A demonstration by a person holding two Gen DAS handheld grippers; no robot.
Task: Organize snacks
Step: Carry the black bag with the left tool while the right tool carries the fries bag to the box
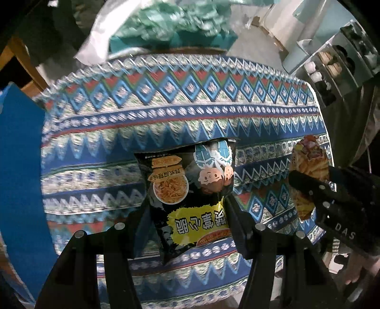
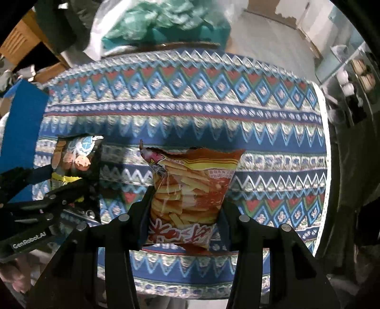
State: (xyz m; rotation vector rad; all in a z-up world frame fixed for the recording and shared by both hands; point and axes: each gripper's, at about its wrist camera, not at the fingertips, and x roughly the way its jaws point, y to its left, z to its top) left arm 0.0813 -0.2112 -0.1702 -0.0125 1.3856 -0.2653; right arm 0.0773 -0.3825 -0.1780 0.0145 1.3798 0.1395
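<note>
My left gripper (image 1: 187, 211) is shut on a black snack bag (image 1: 190, 190) with yellow lettering and holds it above the patterned tablecloth (image 1: 166, 114). My right gripper (image 2: 185, 202) is shut on a red-orange bag of fries snacks (image 2: 190, 190) and holds it above the same cloth. In the left wrist view the right gripper (image 1: 306, 187) shows at the right with the fries bag (image 1: 307, 161). In the right wrist view the left gripper (image 2: 71, 187) shows at the left with the black bag (image 2: 76, 156).
A blue box (image 1: 21, 166) stands at the table's left edge and also shows in the right wrist view (image 2: 21, 133). Green and white plastic bags (image 1: 166, 21) lie beyond the far edge. A shelf unit (image 1: 339, 61) stands at the far right.
</note>
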